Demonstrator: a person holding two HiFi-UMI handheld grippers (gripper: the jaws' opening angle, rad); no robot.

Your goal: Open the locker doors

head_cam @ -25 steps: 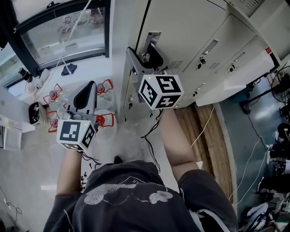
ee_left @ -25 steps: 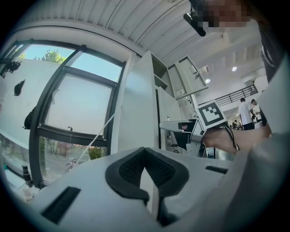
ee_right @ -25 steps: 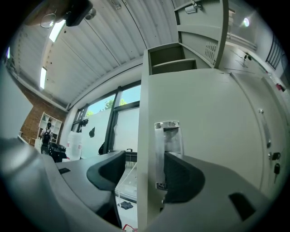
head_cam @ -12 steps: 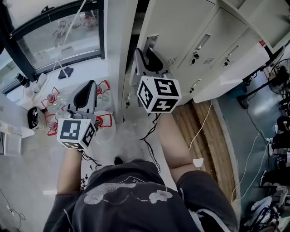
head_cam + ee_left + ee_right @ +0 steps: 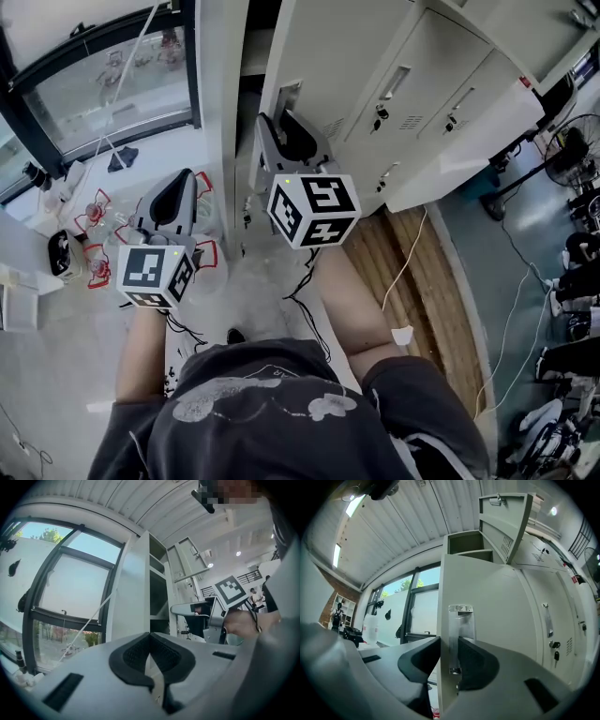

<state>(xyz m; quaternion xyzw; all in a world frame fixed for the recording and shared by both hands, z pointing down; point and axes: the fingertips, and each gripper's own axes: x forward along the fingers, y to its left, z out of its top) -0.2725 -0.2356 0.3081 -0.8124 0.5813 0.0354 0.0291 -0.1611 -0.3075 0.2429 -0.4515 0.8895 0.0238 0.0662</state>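
Note:
A pale grey locker door (image 5: 328,56) stands slightly ajar, with a dark gap along its left edge. My right gripper (image 5: 284,127) reaches level to that edge at the recessed handle (image 5: 288,94). In the right gripper view the door's edge (image 5: 446,620) with the handle (image 5: 460,634) runs between the two pads, which press on both sides; the right gripper (image 5: 449,654) has just been closing and is shut on the door. My left gripper (image 5: 181,178) hangs free to the left, in front of the window. The left gripper (image 5: 150,641) is shut with nothing between its pads.
More closed lockers (image 5: 422,84) run to the right, and one upper door (image 5: 501,522) is swung open. A window (image 5: 94,84) fills the left wall. Red-and-clear items (image 5: 94,211) lie on the floor, with cables (image 5: 305,291), wooden boards (image 5: 375,253) and a fan (image 5: 572,159).
The right gripper has closed onto the door's edge at the handle and drawn it outward; the dark gap beside the door has widened. The left gripper has shifted only slightly.

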